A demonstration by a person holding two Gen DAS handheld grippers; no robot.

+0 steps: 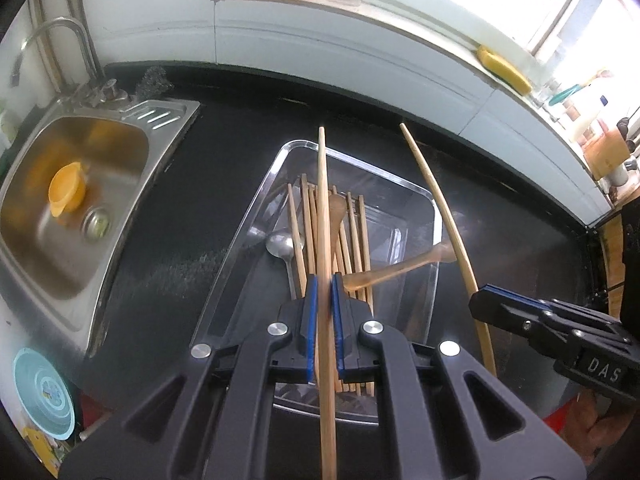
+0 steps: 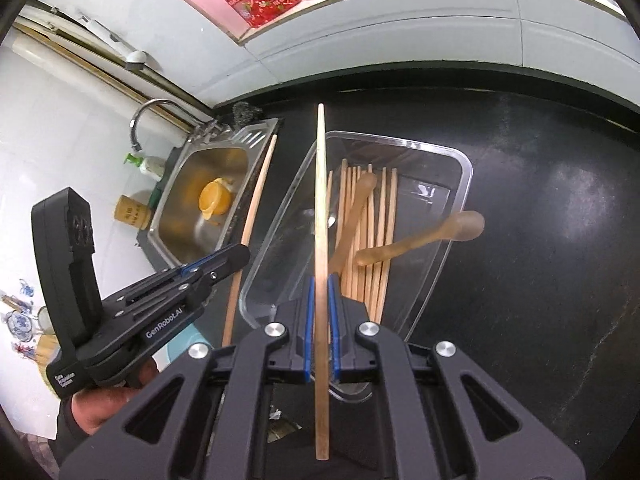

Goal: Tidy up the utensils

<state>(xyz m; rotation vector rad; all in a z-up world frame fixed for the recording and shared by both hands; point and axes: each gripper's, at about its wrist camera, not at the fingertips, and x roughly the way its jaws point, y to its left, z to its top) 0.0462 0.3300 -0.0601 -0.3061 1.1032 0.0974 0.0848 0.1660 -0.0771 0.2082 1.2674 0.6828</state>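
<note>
Counts: 2 grippers, 2 held chopsticks, 1 clear tray [image 1: 432,200], 2 wooden spoons, 1 metal spoon [image 1: 282,246]; approx 8 chopsticks in the tray bundle [image 2: 372,236], hard to count.
L gripper [image 1: 325,280]: jaws nearly closed, blue pads clamp 1 chopstick [image 1: 323,200], over the tray.
R gripper [image 2: 320,284]: nearly closed, clamps 1 chopstick [image 2: 320,200] over tray's left side.
Look: held sticks long, pale wood.
Wooden spoons: 1 on the bundle [image 2: 354,216], 1 across tray's right rim [image 2: 432,236].
Tray: on black counter [image 2: 540,240], right of sink [image 1: 72,200].
</note>
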